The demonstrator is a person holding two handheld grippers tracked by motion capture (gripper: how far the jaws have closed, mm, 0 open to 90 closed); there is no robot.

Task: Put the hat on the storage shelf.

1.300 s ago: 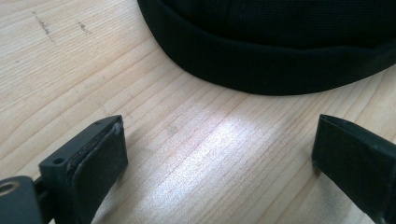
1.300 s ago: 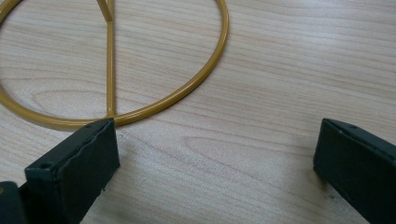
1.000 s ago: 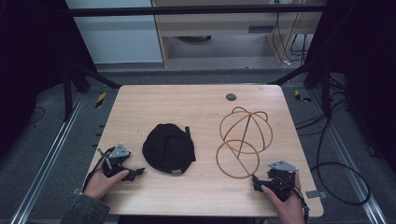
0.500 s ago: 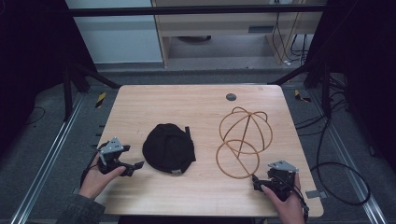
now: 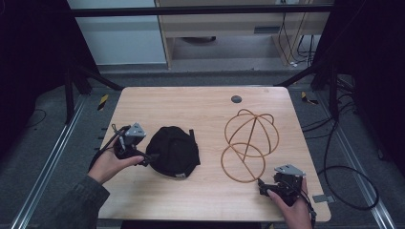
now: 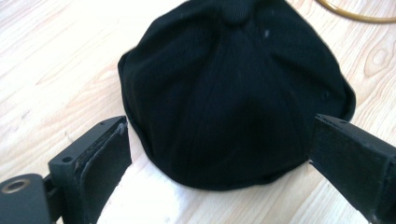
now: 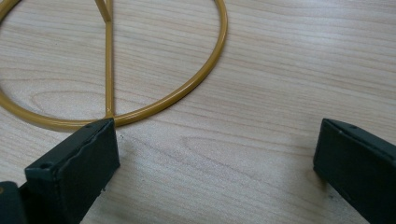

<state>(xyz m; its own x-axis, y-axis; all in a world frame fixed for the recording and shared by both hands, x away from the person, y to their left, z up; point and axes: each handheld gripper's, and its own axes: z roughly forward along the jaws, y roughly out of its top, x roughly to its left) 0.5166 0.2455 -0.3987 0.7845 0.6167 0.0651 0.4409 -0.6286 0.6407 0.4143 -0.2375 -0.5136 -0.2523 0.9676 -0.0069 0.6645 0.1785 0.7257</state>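
Left gripper [image 5: 149,158] spread wide at the black cap [image 5: 173,150], right gripper [image 5: 261,183] spread wide by the wire frame [image 5: 248,143]

In the left gripper view the two jaws stand far apart on either side of the cap's near edge, the cap [image 6: 233,88] lying crown up on the desk [image 6: 51,70] with nothing pinched; in the high view this gripper sits at the cap's left side, held by the left hand [image 5: 111,164]. The right gripper [image 7: 215,163] rests low over the desk near its front right corner, jaws wide open with bare wood between them, and its left jaw lies just at the lower ring of the yellow wire frame [image 7: 112,65]. The frame stands right of the cap, the two apart, and a small dark round spot [image 5: 236,99] lies on the desk beyond it
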